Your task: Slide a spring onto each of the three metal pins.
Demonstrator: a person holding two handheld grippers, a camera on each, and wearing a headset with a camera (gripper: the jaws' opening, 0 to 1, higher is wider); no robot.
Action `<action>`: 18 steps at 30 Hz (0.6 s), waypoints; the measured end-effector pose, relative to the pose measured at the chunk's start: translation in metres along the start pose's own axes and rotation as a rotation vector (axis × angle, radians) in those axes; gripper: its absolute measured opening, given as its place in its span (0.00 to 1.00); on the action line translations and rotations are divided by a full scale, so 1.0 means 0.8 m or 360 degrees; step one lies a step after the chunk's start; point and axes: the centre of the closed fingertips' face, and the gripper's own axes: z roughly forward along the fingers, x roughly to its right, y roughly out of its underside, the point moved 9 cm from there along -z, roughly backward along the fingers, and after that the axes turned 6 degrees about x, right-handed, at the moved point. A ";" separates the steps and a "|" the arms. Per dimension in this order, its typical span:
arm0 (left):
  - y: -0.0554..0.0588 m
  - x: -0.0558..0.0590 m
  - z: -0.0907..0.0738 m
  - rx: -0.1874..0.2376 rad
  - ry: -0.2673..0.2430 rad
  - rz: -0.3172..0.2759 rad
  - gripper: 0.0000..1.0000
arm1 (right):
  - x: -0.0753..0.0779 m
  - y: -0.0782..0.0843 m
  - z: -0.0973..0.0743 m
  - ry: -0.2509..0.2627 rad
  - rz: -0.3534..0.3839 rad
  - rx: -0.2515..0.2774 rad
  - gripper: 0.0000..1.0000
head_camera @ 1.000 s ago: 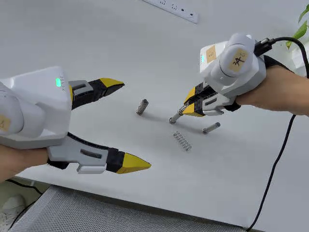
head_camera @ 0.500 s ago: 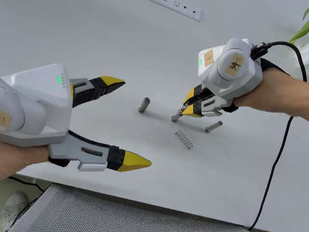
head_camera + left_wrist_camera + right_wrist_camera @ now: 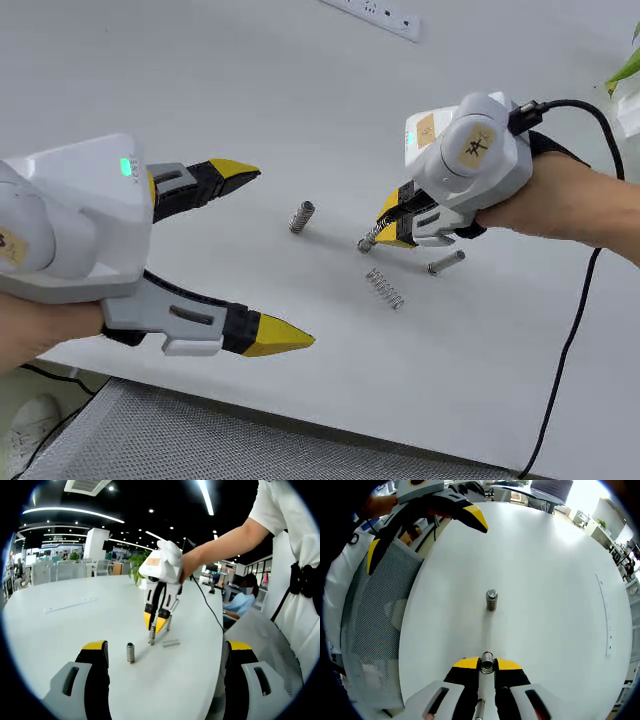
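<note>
The left gripper (image 3: 280,256) and right gripper (image 3: 385,228) are chunky white shells with black jaws tipped in yellow, the left showing a small green light (image 3: 126,167), the right carrying tan stickers (image 3: 475,147) with a dark mark I can't quite read and trailing a black cable (image 3: 568,345), the person in a white short sleeve (image 3: 280,505).

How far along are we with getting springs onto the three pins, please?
Done: one sprung pin stands upright. In hand: the right gripper is shut on a second pin that seems to carry its spring. Left: the bare pin lying flat and the loose spring beside it. The left gripper hangs open and empty.
</note>
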 end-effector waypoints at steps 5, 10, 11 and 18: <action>0.001 -0.001 0.000 -0.0002 -0.0002 -0.0004 0.96 | 0.000 -0.002 0.004 -0.0001 0.0006 0.0005 0.08; 0.002 -0.001 0.000 -0.0002 -0.0001 -0.0010 0.96 | -0.005 -0.004 0.008 -0.0005 0.0006 0.0002 0.08; 0.002 -0.001 0.000 -0.0001 0.0000 -0.0011 0.96 | -0.006 -0.005 0.009 -0.0007 0.0004 -0.0002 0.08; 0.002 -0.001 0.001 0.0000 0.0004 -0.0016 0.96 | -0.008 -0.005 0.011 -0.0012 0.0008 0.0000 0.08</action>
